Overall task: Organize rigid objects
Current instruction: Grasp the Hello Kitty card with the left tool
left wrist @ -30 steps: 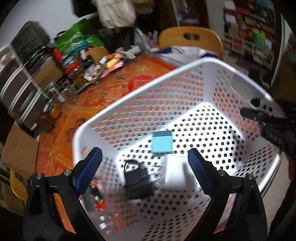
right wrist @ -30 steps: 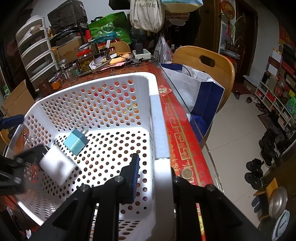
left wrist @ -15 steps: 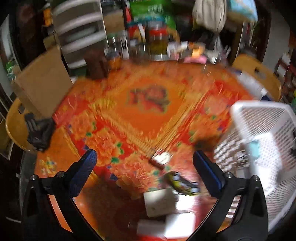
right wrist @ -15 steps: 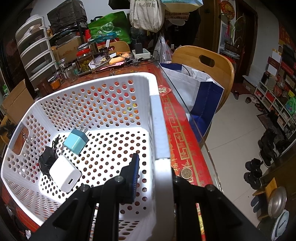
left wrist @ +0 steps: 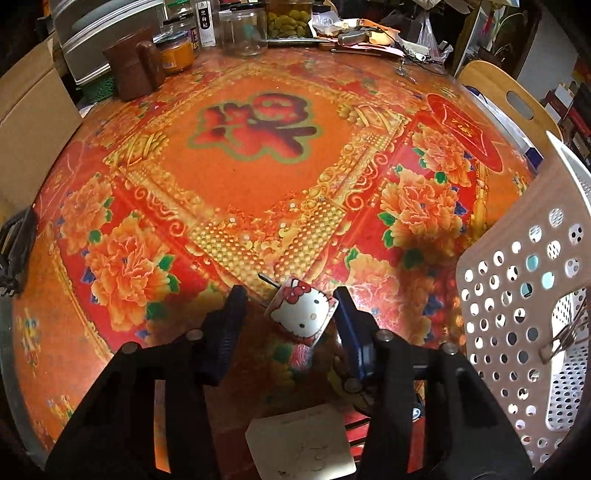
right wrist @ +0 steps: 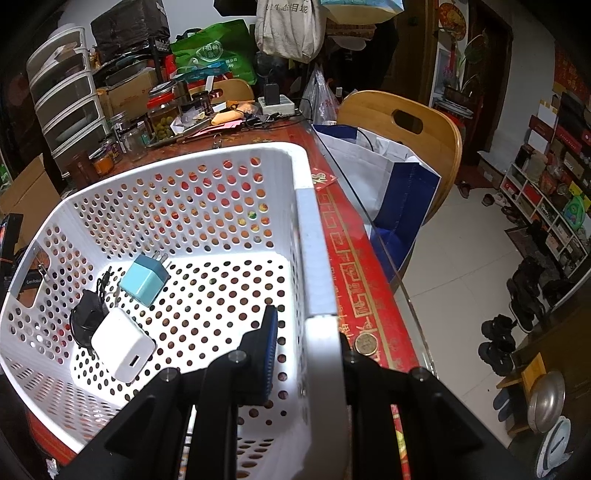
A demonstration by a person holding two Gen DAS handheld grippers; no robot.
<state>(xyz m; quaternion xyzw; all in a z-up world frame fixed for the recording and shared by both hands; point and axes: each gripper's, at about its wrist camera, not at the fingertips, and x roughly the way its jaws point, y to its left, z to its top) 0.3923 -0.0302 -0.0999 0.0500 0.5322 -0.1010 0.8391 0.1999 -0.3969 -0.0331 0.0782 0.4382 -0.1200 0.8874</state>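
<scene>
The table (left wrist: 258, 177) fills your left view, all red and orange peonies with a big red character printed at its middle. On it, off to the right, stands the white perforated basket (right wrist: 221, 206), and that's your landmark. The wooden chair (right wrist: 406, 122) sits beyond the basket's right side, with a white and blue bag (right wrist: 391, 184) leaning between the chair and the table edge.

Your right gripper (right wrist: 306, 354) is clamped on the basket's near rim, one finger inside the wall, the other outside. Inside the basket, towards its left wall, lie a white charger (right wrist: 123, 345), a teal charger (right wrist: 146, 278) with its prongs pointing away from you, and a black adapter (right wrist: 88, 314) touching the white one. A coin (right wrist: 365, 343) rests on the table just outside the basket's right wall, beside your outer finger.

Your left gripper (left wrist: 291, 314) is spread wide, left of the basket, straddling a small Hello Kitty charger (left wrist: 301, 314). The right finger looks to touch its edge; the left stands clear. A white card (left wrist: 301, 443) lies nearer you, under the gripper body.

Far across the table from the basket stand jars (left wrist: 243, 31) and a brown container (left wrist: 131, 62); a slim white box among them carries black characters, too small to read.
</scene>
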